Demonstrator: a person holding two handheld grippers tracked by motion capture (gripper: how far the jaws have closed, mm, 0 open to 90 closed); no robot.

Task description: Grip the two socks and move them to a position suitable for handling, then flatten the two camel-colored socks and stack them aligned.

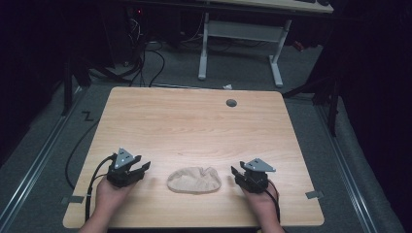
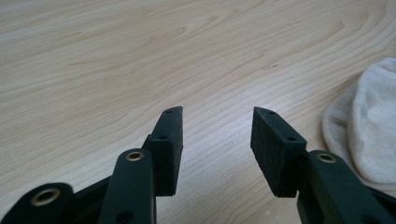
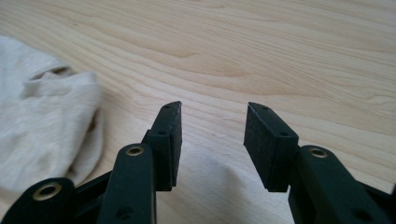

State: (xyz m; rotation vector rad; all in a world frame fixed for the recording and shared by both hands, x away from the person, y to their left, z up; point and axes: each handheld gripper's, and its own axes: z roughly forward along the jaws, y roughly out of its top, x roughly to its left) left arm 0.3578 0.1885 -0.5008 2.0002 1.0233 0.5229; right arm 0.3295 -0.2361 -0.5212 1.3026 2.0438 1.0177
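A crumpled beige cloth (image 1: 194, 180) lies on the wooden table (image 1: 194, 121) near its front edge, between the two grippers. My left gripper (image 1: 144, 167) rests to the left of the cloth, jaws open with bare wood between them (image 2: 217, 128); the cloth (image 2: 369, 126) shows at the right of the left gripper view. My right gripper (image 1: 234, 173) sits just right of the cloth, jaws open and nothing between them (image 3: 212, 123); the cloth (image 3: 42, 126) lies at the left of the right gripper view, apart from the jaws.
A round grommet hole (image 1: 231, 103) sits near the table's far edge. Beyond the table stands a white desk frame (image 1: 240, 43) on a dark floor with cables. Black cables trail off the table's left front side (image 1: 92, 179).
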